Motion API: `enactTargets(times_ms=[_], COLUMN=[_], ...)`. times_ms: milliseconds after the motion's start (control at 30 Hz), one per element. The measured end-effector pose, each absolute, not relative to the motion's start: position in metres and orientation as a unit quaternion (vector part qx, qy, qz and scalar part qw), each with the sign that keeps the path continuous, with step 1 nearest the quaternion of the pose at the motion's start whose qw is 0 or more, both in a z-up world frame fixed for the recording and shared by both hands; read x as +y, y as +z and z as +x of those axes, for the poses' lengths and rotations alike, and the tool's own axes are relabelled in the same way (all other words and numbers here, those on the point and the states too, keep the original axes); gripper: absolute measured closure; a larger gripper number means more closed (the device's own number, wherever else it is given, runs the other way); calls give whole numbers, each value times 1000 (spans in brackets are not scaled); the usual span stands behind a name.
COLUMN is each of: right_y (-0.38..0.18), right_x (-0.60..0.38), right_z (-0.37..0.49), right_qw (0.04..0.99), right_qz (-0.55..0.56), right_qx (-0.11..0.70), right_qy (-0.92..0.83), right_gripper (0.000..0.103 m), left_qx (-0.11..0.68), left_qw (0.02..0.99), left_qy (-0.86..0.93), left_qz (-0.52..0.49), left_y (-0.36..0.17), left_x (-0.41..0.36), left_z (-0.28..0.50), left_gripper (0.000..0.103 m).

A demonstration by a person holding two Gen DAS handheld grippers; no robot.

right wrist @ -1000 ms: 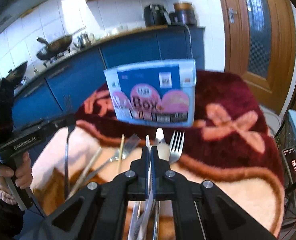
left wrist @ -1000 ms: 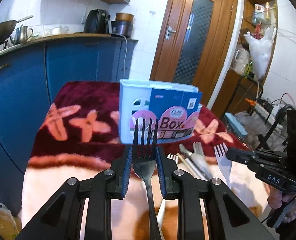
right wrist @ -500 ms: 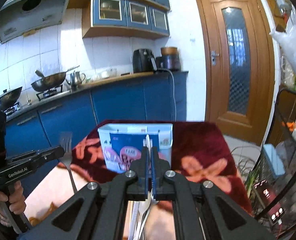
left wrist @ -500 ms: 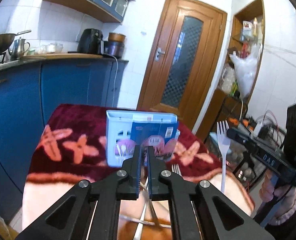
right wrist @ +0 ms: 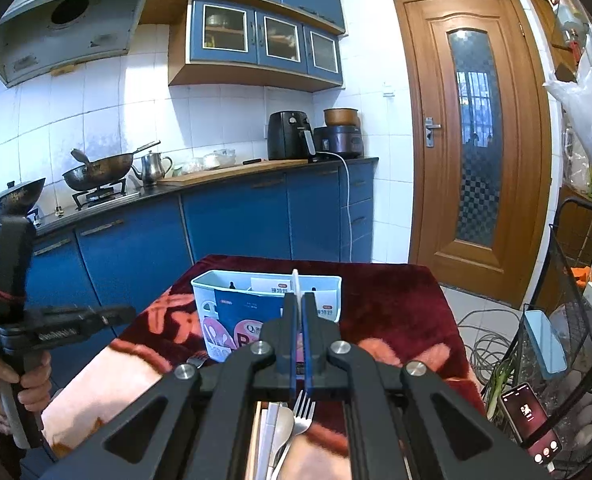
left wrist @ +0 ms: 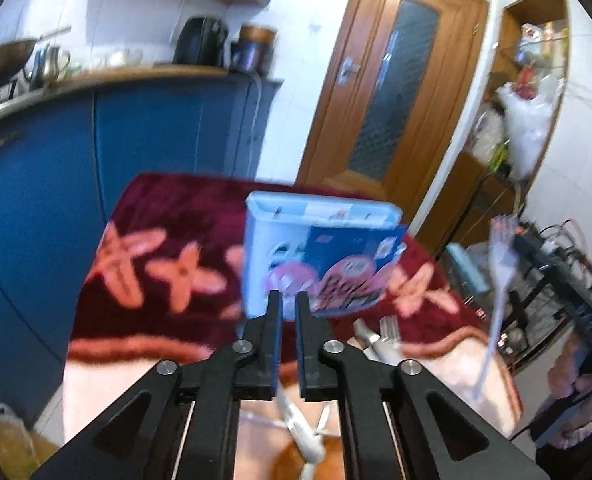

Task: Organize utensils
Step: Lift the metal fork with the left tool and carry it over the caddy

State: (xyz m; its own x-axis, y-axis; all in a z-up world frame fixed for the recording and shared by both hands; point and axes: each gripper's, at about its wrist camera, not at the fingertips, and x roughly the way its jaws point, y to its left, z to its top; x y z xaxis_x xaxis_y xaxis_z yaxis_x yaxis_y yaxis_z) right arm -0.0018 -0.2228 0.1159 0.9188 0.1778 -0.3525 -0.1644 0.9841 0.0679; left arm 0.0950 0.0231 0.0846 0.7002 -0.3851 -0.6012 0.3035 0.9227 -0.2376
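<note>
A light blue utensil holder box (left wrist: 315, 248) with a blue and pink label stands on the dark red flowered blanket (left wrist: 168, 240); it also shows in the right wrist view (right wrist: 264, 300). My left gripper (left wrist: 288, 300) is nearly shut with a narrow gap and nothing visible between its pads. My right gripper (right wrist: 297, 300) is shut on a white plastic fork (right wrist: 296, 280), seen edge-on, raised in front of the box; that fork also shows in the left wrist view (left wrist: 499, 272). Several utensils (right wrist: 284, 432) lie on the blanket below the right gripper.
Blue kitchen cabinets (right wrist: 232, 224) and a counter with woks and appliances run along the left. A wooden door (right wrist: 471, 132) is at the back right. A wire rack (right wrist: 567, 320) with a phone (right wrist: 529, 420) stands to the right of the table.
The left gripper no longer holds the metal fork and sits closer to the box. The right gripper has lifted the white fork up, level with the box's rim.
</note>
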Motion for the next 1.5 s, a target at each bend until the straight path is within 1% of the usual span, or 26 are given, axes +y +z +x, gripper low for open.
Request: enactTargets(times_ms=[67, 100, 133, 333, 500, 567, 633, 667, 800, 867, 933, 1000, 1133, 1233, 1500], right_y=[114, 112, 111, 105, 105, 105, 105, 104, 103, 103, 102, 103, 106, 110, 121], right_x=[-223, -224, -225, -228, -233, -235, -236, -236, -236, -236, -236, -236, -235, -233, -231], right_z=[0, 0, 1, 5, 10, 11, 13, 14, 16, 17, 17, 18, 16, 16, 25], right_qw=[979, 979, 978, 976, 976, 975, 975, 975, 974, 974, 974, 974, 975, 979, 984], right_qz=[20, 20, 22, 25, 31, 34, 35, 36, 37, 38, 38, 37, 31, 24, 15], right_qx=[183, 184, 186, 195, 197, 197, 197, 197, 198, 199, 199, 200, 194, 183, 159], right_qy=[89, 90, 91, 94, 93, 93, 95, 95, 98, 100, 100, 101, 99, 93, 80], right_gripper=[100, 100, 100, 100, 100, 100, 100, 100, 100, 100, 100, 100, 100, 100, 100], left_qx=[361, 375, 386, 454, 501, 512, 523, 530, 536, 539, 539, 528, 477, 423, 261], left_qw=[913, 908, 903, 873, 847, 839, 831, 826, 823, 820, 818, 823, 850, 878, 940], left_qy=[-181, -180, -180, -178, -174, -173, -178, -180, -175, -172, -172, -175, -185, -190, -179], left_qz=[-54, -52, -50, -29, -46, -53, -62, -68, -74, -87, -103, -115, -125, -121, -125], left_y=[71, 63, 56, 18, -1, -5, -10, -13, -18, -19, -20, -18, -4, 18, 99], left_x=[21, 20, 18, 3, 1, 1, 0, 0, 0, 4, 9, 13, 21, 25, 34], left_z=[105, 111, 116, 143, 164, 168, 172, 174, 179, 180, 180, 175, 151, 132, 102], left_gripper=[84, 72, 63, 63, 63, 67, 76, 77, 88, 91, 97, 100, 101, 101, 102])
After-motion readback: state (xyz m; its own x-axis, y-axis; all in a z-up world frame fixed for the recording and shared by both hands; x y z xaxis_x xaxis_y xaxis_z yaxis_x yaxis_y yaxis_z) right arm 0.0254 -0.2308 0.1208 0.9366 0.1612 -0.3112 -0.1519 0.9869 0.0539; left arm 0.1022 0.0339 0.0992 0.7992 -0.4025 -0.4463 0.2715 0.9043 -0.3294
